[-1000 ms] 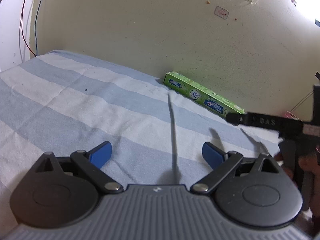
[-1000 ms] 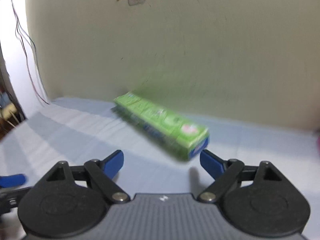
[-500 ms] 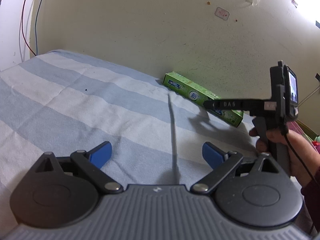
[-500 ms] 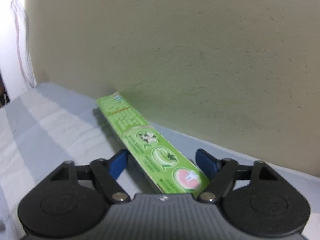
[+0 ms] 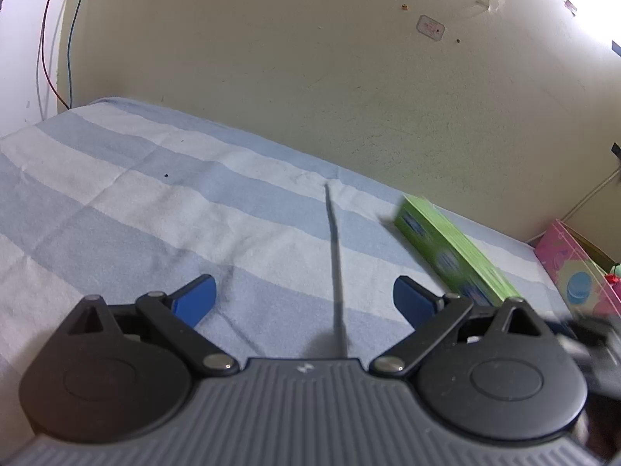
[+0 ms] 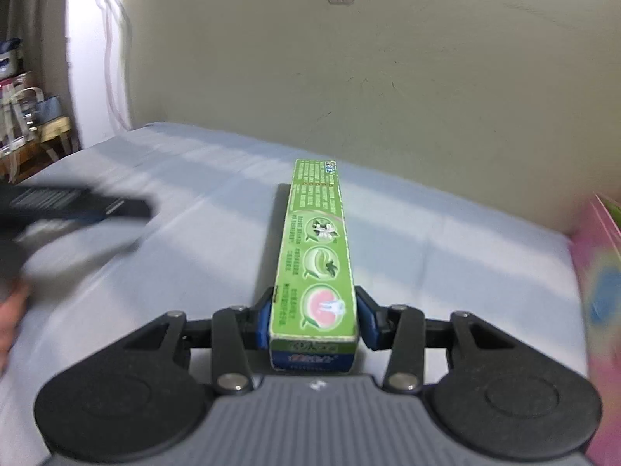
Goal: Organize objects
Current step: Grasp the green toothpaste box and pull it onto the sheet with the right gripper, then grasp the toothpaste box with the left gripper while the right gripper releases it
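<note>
My right gripper (image 6: 313,320) is pinching the long green cardboard toothpaste box (image 6: 319,256) at its near end, one blue pad (image 6: 263,320) flat against each long side. I grip the end because the narrow width fits between the pads and the length then runs straight ahead of me, easy to aim. The box looks lifted off the blue-and-white striped bedsheet (image 5: 163,209), out from the wall edge of the bed, pointing toward the wall. In the left view it hangs blurred near the bed's right edge (image 5: 454,254).

My left gripper (image 5: 304,297) is spread wide and holds nothing, low over the sheet toward the near edge, out of the box's path.

The pink patterned storage box (image 5: 574,275) sits at the bed's right edge by the wall; I judge that is where the toothpaste belongs. A long box held by one end can droop, so I keep the squeeze firm.
</note>
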Demonstrator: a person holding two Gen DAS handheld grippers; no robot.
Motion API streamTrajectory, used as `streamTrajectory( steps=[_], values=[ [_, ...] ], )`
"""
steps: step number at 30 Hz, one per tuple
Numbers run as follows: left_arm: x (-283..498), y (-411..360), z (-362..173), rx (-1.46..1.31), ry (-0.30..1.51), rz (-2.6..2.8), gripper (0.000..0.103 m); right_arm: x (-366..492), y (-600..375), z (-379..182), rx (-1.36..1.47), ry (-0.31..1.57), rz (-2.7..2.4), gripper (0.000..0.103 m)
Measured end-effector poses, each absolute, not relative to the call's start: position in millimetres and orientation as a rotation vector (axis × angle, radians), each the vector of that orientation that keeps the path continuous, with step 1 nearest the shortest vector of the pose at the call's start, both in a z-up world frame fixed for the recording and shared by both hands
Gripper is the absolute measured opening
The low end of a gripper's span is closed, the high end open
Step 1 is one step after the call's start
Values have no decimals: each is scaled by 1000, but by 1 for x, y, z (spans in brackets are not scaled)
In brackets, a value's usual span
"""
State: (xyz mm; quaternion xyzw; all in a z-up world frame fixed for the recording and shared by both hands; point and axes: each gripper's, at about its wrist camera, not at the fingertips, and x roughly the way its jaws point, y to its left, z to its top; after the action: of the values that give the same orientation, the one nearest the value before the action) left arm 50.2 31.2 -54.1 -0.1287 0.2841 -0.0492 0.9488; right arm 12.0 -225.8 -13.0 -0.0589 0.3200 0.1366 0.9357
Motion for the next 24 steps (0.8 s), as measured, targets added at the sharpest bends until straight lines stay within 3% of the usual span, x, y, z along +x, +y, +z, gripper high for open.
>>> streamTrajectory(
  steps=[6,8,9,10,14,21,24],
  values=[
    [49,28,-54,-256,580,-153,99,-81,-250,-18,-146,649,492,42],
    [50,24,-53,-250,585,-203,99,-114,-269,-16,-171,651,449,56],
    [49,21,-52,-241,591,-225,99,-127,-281,-15,-172,641,377,74],
    [48,16,-52,-226,598,-243,99,-135,-292,-17,-158,637,297,80],
    [33,1,-50,-283,634,-347,99,-164,-325,-16,8,623,228,79],
    [7,-25,-46,-366,651,-550,100,-146,-303,-24,7,623,333,78],
    [6,-41,-55,-317,660,-531,99,-127,-285,-29,12,640,373,71]
  ],
)
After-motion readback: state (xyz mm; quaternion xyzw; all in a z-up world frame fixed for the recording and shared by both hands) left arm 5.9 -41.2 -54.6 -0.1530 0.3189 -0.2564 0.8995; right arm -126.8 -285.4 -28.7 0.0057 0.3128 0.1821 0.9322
